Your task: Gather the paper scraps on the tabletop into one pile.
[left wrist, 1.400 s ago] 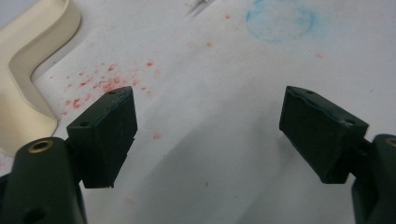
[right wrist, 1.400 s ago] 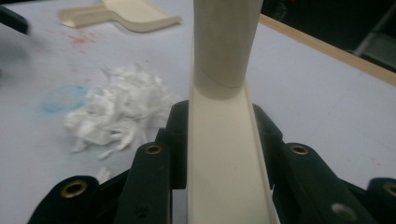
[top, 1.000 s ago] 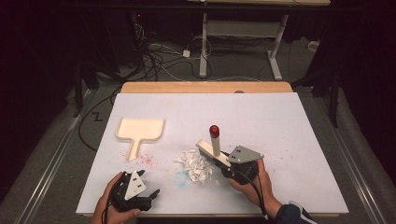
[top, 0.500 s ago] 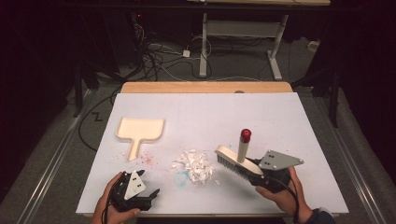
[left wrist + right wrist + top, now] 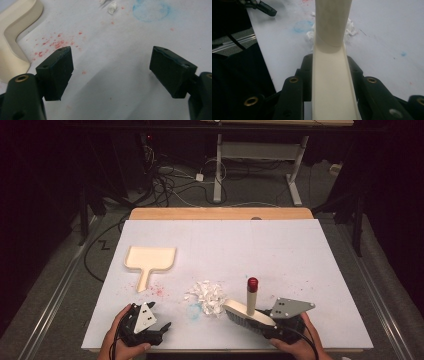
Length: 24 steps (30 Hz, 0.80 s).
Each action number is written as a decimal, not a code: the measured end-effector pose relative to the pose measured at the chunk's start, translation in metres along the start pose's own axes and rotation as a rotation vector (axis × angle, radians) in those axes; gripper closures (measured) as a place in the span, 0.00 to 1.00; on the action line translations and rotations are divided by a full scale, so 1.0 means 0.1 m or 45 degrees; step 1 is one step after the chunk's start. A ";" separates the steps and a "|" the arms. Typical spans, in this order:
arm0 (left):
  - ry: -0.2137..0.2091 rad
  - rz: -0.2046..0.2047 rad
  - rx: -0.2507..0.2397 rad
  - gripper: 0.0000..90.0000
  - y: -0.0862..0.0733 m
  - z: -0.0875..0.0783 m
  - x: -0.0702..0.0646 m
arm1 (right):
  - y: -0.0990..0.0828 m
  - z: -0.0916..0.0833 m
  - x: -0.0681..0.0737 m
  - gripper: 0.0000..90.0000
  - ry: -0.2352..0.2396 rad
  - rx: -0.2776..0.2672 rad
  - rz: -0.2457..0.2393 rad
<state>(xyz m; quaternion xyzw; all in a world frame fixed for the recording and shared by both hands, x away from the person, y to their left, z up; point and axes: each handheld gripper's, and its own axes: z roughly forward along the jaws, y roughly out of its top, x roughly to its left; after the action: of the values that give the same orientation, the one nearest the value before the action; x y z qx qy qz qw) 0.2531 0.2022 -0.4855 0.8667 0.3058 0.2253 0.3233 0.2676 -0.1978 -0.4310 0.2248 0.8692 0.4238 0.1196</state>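
Down at the near right edge of the white table (image 5: 300,250), right gripper (image 5: 272,325) clenched on the cream brush (image 5: 248,314), jaws pressed against both long sides of its flat back, seen close in the right gripper view (image 5: 329,85). Handle with red tip (image 5: 252,284) standing upright above the jaws; bristle end pointing left, just beside the pile of white paper scraps (image 5: 207,296), whether touching it cannot be told. Over at the near left edge, left gripper (image 5: 150,332) released, jaws spread wide with bare tabletop between them, black fingers (image 5: 56,72) gripping nothing. Farther back on the left, cream dustpan (image 5: 150,260) lying flat, well apart from the brush, handle toward the person, red specks (image 5: 53,43) beside it.
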 end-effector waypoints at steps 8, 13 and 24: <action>-0.001 0.003 -0.001 0.20 -0.01 -0.01 0.00 | 0.20 0.17 -0.08 0.76 -0.043 -0.071 -0.014; 0.002 0.002 -0.005 0.20 -0.01 -0.02 -0.01 | 0.15 0.01 -0.14 0.76 -0.045 -0.083 0.007; 0.002 -0.006 -0.009 0.20 0.00 -0.01 0.00 | -0.01 -0.46 -0.30 0.75 0.032 -0.060 0.034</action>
<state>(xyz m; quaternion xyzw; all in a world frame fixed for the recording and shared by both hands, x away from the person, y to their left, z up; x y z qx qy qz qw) 0.2520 0.2027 -0.4847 0.8646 0.3075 0.2264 0.3266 0.2751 -0.2442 -0.4030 0.2283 0.8573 0.4485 0.1081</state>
